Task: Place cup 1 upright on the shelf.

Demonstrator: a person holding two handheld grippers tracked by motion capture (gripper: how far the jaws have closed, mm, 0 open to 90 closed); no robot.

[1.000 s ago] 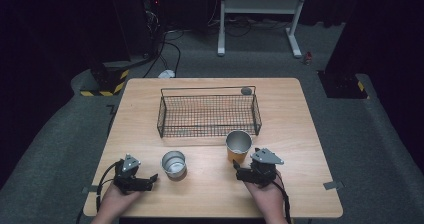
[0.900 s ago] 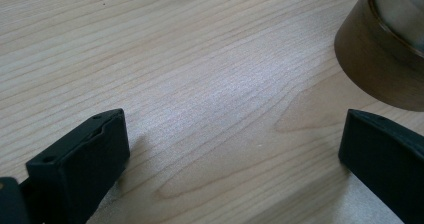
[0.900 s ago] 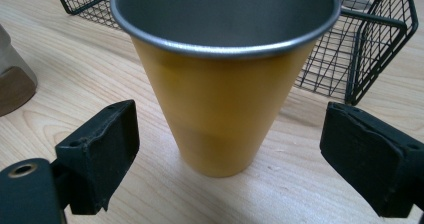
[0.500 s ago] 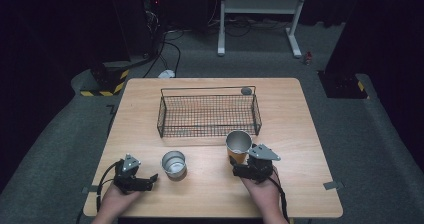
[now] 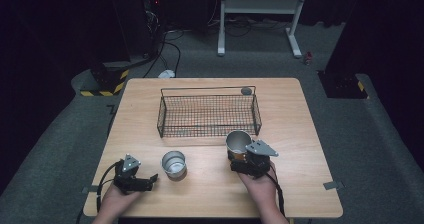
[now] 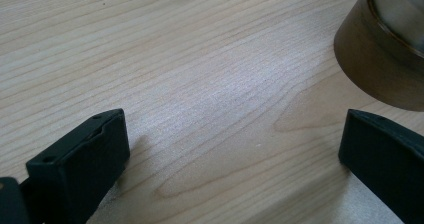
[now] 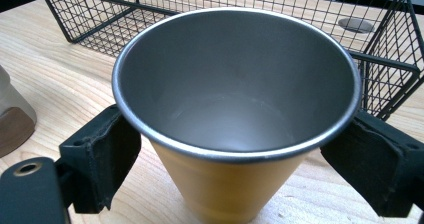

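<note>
A black wire basket (image 5: 209, 115) is sitting at the centre of the wooden table (image 5: 300, 134), and 1 white stand (image 5: 260, 14) is standing at the top.

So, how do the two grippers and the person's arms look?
Both grippers, left and right, are black, each with two blocky black jaws whose pads look matte and have small screw holes. Each carries a grey three-cornered plate on top, and a black cable trails back from each. The forearms are bare; no sleeves are visible.
</note>
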